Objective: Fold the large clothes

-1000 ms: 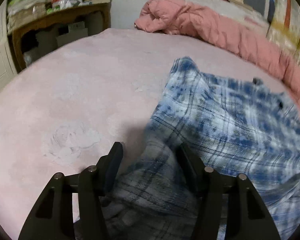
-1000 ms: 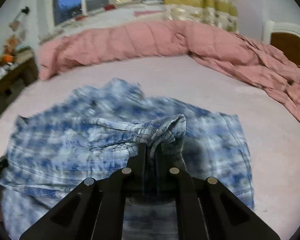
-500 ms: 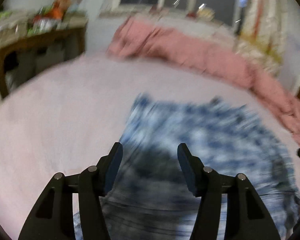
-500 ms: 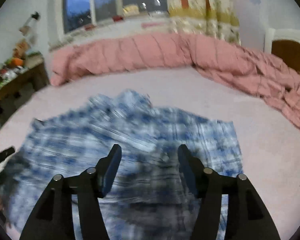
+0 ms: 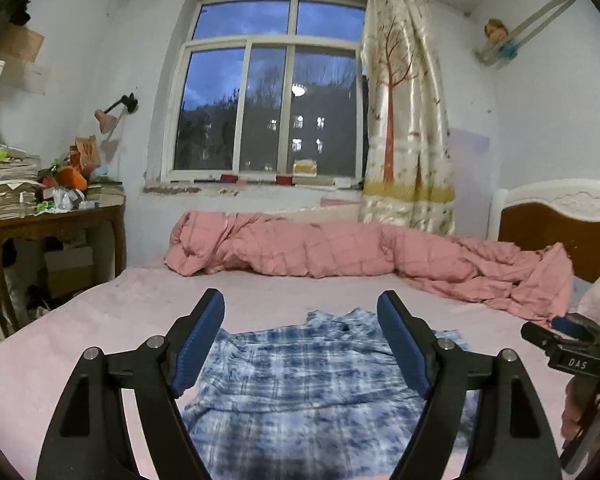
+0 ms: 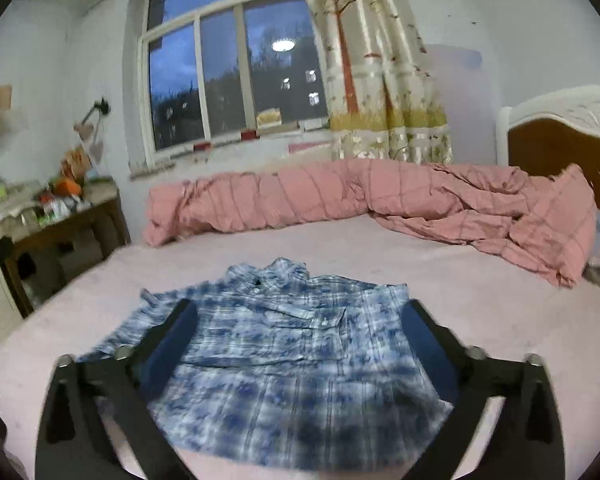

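Observation:
A blue and white plaid shirt (image 5: 308, 384) (image 6: 296, 360) lies folded on the pink bed sheet (image 5: 80, 332) (image 6: 480, 292), collar toward the window. My left gripper (image 5: 302, 340) hovers above its near part, jaws opening, nothing between the blue pads. My right gripper (image 6: 300, 348) also hangs above the shirt, jaws opening wide and empty. In the left wrist view the right gripper (image 5: 568, 344) shows at the right edge, with a hand below it.
A rumpled pink quilt (image 5: 340, 248) (image 6: 380, 196) lies along the far side of the bed. A cluttered wooden desk (image 5: 52, 224) stands at the left. A headboard (image 5: 560, 216) is at the right; a window and curtain (image 5: 404, 120) are behind.
Both grippers let go of the shirt cloth, opened, and rose back from the bed. The shirt now lies flat. The views tilted up toward the window.

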Available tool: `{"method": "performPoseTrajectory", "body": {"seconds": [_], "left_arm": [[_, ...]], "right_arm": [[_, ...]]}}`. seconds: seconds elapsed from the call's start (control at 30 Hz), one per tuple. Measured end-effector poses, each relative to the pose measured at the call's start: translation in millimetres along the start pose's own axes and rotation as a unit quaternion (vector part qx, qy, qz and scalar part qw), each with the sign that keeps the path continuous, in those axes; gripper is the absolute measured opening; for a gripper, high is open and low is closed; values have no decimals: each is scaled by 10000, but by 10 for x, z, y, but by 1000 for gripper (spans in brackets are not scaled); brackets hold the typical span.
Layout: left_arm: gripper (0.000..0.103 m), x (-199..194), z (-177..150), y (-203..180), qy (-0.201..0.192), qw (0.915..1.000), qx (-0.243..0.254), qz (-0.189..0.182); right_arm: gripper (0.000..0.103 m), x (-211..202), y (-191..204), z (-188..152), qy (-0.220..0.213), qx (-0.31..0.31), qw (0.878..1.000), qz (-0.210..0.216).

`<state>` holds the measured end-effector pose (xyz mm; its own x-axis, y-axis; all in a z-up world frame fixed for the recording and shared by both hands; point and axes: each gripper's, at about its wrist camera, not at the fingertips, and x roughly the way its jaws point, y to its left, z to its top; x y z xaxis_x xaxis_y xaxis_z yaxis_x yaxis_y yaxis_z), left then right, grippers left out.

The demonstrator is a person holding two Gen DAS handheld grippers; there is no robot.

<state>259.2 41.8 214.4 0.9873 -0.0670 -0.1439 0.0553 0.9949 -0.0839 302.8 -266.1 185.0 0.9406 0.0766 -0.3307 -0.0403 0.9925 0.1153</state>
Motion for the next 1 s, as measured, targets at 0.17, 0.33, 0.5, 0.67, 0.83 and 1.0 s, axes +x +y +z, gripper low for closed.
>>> {"method": "performPoseTrajectory", "body": {"seconds": [0.17,0.33,0.5,0.67,0.83,1.0], "left_arm": [[90,-274,-174,-6,-248,9997,-6,-41],[96,-217,-593,-4,-170,9999,9,-4],[98,196,-975,-51,569,9983,152,-29],[98,511,-1172,-155,1408,9891,428,-38],[98,732,-1466,-356,2192,9694,1103,47],[96,846,-1673,-453,2597,9553,1413,-8]], "right_arm": [[103,-208,2,-252,60,-127,9999,-16],[103,-269,-54,-530,125,-44,9999,-34],[103,20,-36,-681,800,-121,9967,-34],[103,188,118,-810,1191,-833,9891,-251],[103,504,169,-1067,2212,-1175,9680,-124],[103,744,279,-1339,2754,-1643,9464,-378]]}}
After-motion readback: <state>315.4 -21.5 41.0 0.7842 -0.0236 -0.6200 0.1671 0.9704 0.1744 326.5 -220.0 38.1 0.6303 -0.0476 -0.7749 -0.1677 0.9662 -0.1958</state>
